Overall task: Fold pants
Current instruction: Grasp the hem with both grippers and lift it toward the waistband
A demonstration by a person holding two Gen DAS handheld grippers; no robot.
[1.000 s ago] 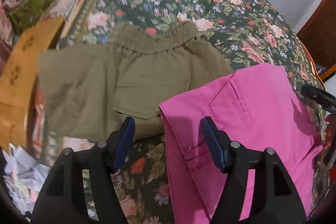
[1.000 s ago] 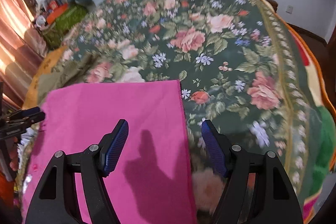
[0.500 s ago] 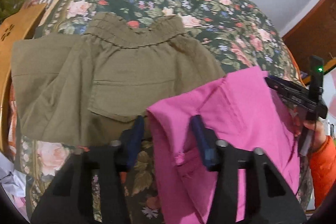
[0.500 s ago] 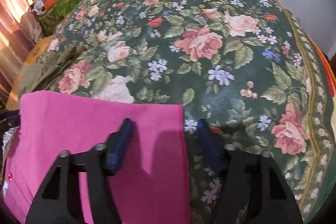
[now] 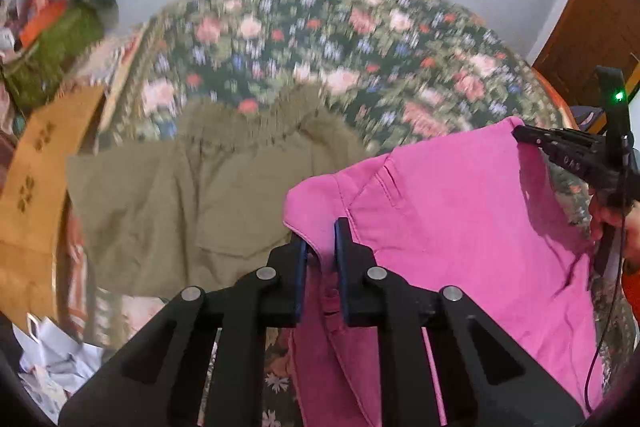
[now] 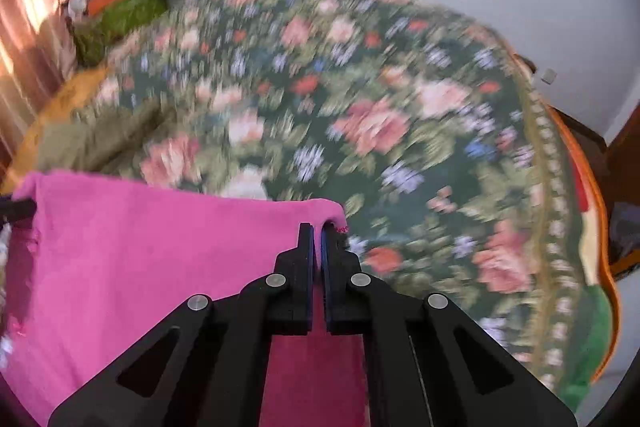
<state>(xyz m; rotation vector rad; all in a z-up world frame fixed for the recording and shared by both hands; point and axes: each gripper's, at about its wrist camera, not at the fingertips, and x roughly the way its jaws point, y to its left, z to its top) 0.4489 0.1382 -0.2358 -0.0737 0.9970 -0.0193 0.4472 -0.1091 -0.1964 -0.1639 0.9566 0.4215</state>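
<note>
The pink pants [image 5: 460,219] are lying on the floral blanket [image 5: 360,39], just to the right of the olive-green shorts [image 5: 192,195], with their near corners raised off the blanket. The left gripper [image 5: 321,247] is pinching the pink pants at the corner nearest the olive-green shorts, its blue-padded fingers [image 5: 301,267] drawn close with cloth bunched between them. The right gripper [image 6: 318,247] is clamping the opposite corner of the pink pants [image 6: 140,267], its jaws nearly touching around a thin fold. Beyond the olive-green shorts, a green and orange pile [image 5: 52,39] is sitting against the wall; the surroundings are blurred.
</note>
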